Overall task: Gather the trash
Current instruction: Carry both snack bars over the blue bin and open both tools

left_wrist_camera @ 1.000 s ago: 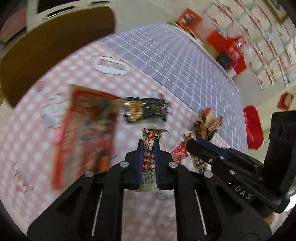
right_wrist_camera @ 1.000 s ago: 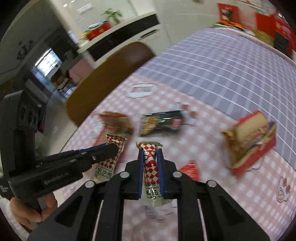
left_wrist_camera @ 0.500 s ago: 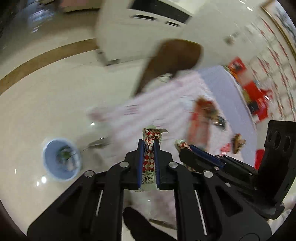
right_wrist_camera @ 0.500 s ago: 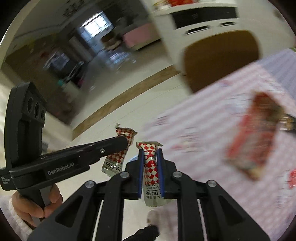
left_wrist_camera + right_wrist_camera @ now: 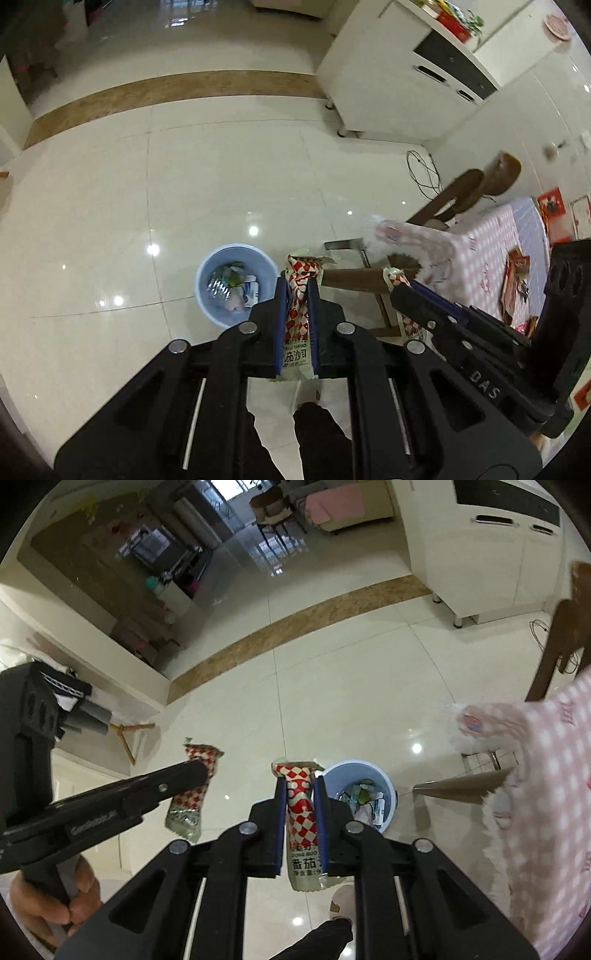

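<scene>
My left gripper (image 5: pixel 295 291) is shut on a red-and-white checkered sauce packet (image 5: pixel 296 314), held in the air over the tiled floor. My right gripper (image 5: pixel 300 790) is shut on a second, matching packet (image 5: pixel 302 812). A light blue trash bin (image 5: pixel 221 288) with several wrappers inside stands on the floor just left of the left gripper's fingertips; in the right wrist view the bin (image 5: pixel 369 775) is just right of the fingertips. Each gripper shows in the other's view, the right one (image 5: pixel 399 286) and the left one (image 5: pixel 199 770), both with their packets.
The table with a pink checkered cloth (image 5: pixel 491 243) is at the right, with more wrappers (image 5: pixel 515 277) on it. A brown chair (image 5: pixel 465 192) stands by it. A white cabinet (image 5: pixel 399 74) is at the far side. My feet show at the bottom.
Both grippers have swung away from the table with their packets and now point down at the floor, close to the blue bin. The bin is nearer than half a second ago.
</scene>
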### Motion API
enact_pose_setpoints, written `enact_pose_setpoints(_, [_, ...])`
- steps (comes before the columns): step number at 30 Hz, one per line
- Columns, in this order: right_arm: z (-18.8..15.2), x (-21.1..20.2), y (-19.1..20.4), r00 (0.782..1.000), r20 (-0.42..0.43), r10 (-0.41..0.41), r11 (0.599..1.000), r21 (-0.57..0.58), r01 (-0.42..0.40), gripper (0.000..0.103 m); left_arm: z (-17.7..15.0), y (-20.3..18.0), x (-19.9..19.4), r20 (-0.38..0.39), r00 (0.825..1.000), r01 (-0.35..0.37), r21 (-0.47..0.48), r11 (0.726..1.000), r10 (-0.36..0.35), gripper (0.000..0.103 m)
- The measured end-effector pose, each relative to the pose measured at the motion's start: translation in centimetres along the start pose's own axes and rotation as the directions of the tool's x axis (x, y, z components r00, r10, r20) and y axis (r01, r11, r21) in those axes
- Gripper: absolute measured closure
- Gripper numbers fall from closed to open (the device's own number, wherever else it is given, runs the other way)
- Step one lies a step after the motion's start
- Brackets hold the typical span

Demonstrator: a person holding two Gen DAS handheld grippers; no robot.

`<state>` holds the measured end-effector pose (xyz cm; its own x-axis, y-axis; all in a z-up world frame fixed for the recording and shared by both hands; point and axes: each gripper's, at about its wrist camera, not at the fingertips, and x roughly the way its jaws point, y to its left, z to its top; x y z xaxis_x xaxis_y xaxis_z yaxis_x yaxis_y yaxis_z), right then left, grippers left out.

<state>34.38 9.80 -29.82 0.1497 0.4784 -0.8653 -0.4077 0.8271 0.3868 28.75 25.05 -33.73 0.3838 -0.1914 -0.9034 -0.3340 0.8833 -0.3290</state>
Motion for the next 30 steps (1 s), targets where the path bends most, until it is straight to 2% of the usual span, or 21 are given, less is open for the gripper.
enact_pose_setpoints(6, [0.9, 2.4, 2.4, 0.999, -0.031, -0.035, 0.999, 0.006, 0.035, 0.078, 0.4, 2.0, 0.4, -0.012, 1.000, 0.013, -0.023, 1.000, -0.013, 0.092])
enact_pose_setpoints(12, [0.8, 3.0, 2.4, 0.998, -0.043, -0.044, 0.999, 0.021, 0.044, 0.078, 0.9, 2.9, 1.0, -0.032, 0.999, 0.020, -0.017, 1.000, -0.021, 0.092])
enact_pose_setpoints(24, [1.0, 2.0, 0.3, 0.998, -0.034, -0.052, 0.997, 0.053, 0.053, 0.077, 1.7, 1.1, 2.8, -0.078, 0.997, 0.010, 0.007, 1.000, -0.009, 0.092])
enact_pose_setpoints(30, [1.1, 0.9, -0.8, 0.998, -0.016, -0.056, 0.995, 0.079, 0.057, 0.074, 2.3, -0.3, 3.5, -0.096, 0.995, 0.003, 0.016, 1.000, -0.002, 0.092])
